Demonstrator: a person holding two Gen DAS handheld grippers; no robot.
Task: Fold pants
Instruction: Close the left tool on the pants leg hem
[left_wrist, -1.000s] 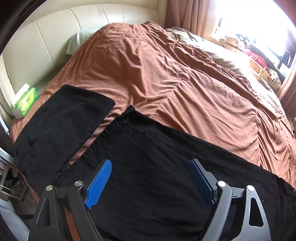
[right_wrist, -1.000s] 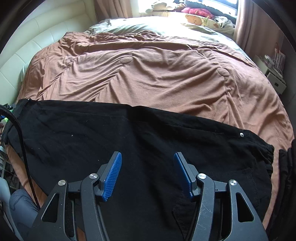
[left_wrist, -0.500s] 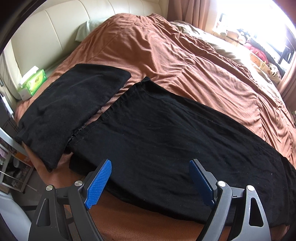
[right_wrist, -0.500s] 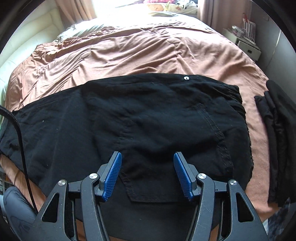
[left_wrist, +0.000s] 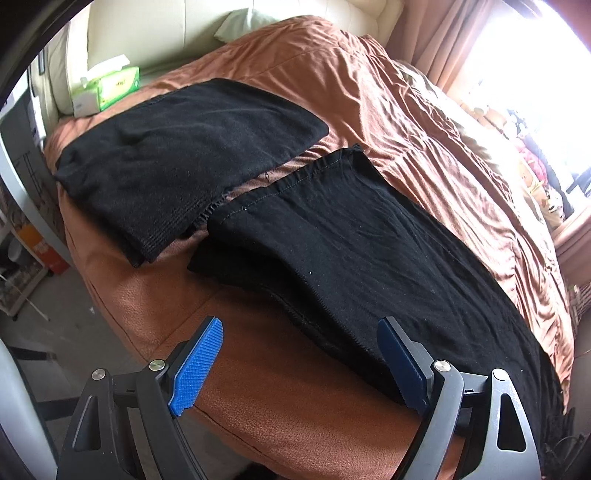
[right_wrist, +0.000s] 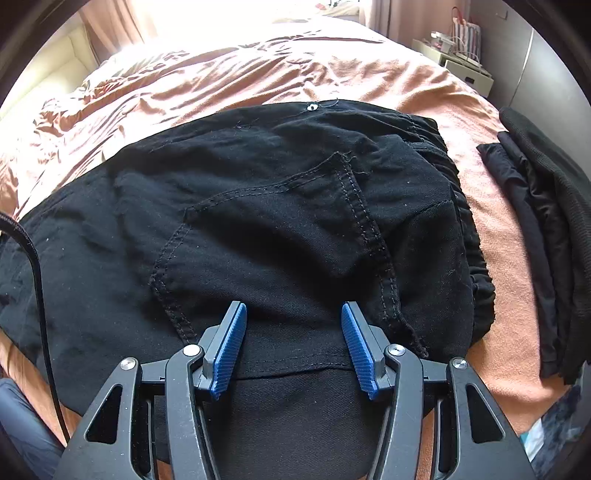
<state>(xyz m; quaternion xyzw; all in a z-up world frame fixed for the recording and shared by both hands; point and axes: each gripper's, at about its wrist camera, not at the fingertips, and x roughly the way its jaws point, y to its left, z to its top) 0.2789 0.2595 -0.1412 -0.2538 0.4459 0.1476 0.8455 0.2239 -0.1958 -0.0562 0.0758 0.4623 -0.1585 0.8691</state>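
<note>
- Black pants lie spread flat across the bed's brown blanket, back pocket up, waistband toward the pile of dark clothes.
- Left gripper gapes wide over the leg's near edge, holding nothing.
- Right gripper is closing, cloth between its pads but not pinched.
- Folded black garment lies beside the hem.
- The green tissue box's print is unreadable.

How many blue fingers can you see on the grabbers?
4. Two on the left gripper: one finger over the brown blanket, one over the black pants. Two on the right gripper, both fingers over the pants.
</note>
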